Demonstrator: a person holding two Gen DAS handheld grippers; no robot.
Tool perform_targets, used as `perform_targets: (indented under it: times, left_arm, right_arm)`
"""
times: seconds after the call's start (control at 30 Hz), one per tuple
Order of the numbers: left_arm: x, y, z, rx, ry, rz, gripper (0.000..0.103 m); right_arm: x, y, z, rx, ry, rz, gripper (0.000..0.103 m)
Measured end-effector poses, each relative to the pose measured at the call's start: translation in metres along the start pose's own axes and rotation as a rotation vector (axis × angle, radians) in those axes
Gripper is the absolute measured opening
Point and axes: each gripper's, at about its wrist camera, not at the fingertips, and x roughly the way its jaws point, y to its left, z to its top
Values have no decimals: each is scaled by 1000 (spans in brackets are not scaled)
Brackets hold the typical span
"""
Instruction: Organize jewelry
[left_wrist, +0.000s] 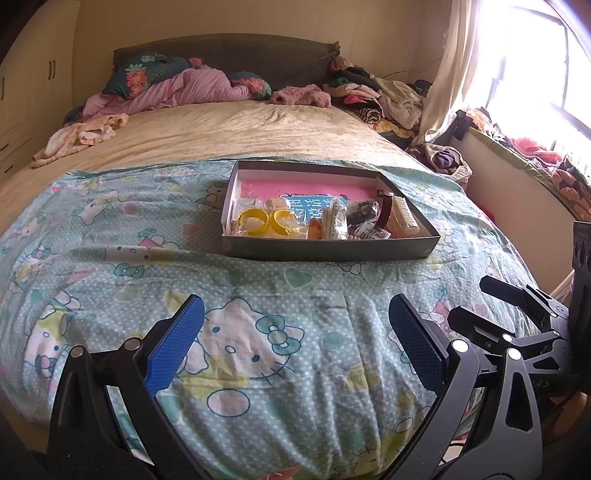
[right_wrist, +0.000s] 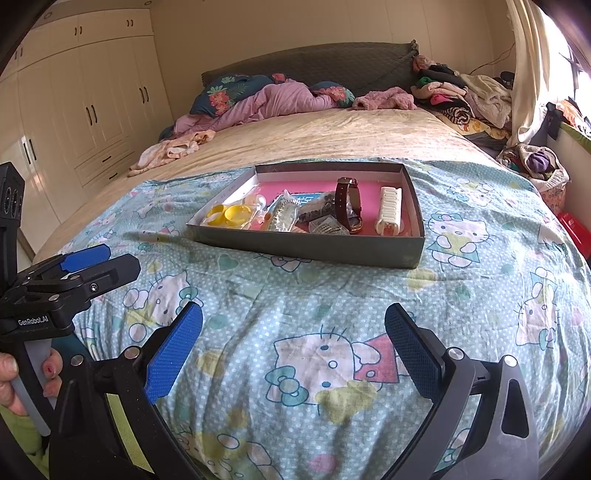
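Our left gripper (left_wrist: 295, 347) has its blue fingers (left_wrist: 175, 347) spread wide, with nothing between them. Our right gripper (right_wrist: 293, 350) is spread wide and empty too. Both hang low over the cat-print blanket (right_wrist: 461, 314), near us and well apart from the box (right_wrist: 306, 249).

The jewelry all sits inside that flat box, out in front of both grippers. Two yellow bangles (right_wrist: 227, 215) lie at its left end. A brown watch (right_wrist: 349, 205) stands on its edge in the middle. A white clip (right_wrist: 389, 210) lies to the right. Small clear bags (left_wrist: 334, 221) are heaped between them.

We cannot tell if the sorting is starting or done, since everything is in the box either way. Any next pick needs a reach forward and a gentle squeeze.
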Motion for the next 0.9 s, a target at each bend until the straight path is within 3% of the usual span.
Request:
perform_targets:
  times: [0.7,0.9]
  left_arm:
    - [11,-2,-4,-6,35,23,93]
    - [21,29,1,-97,49,55,93]
  right_arm:
    - [-1,-12,0,30,-9,-26,98]
    - [-5,-53,4,107,-27,-92,98]
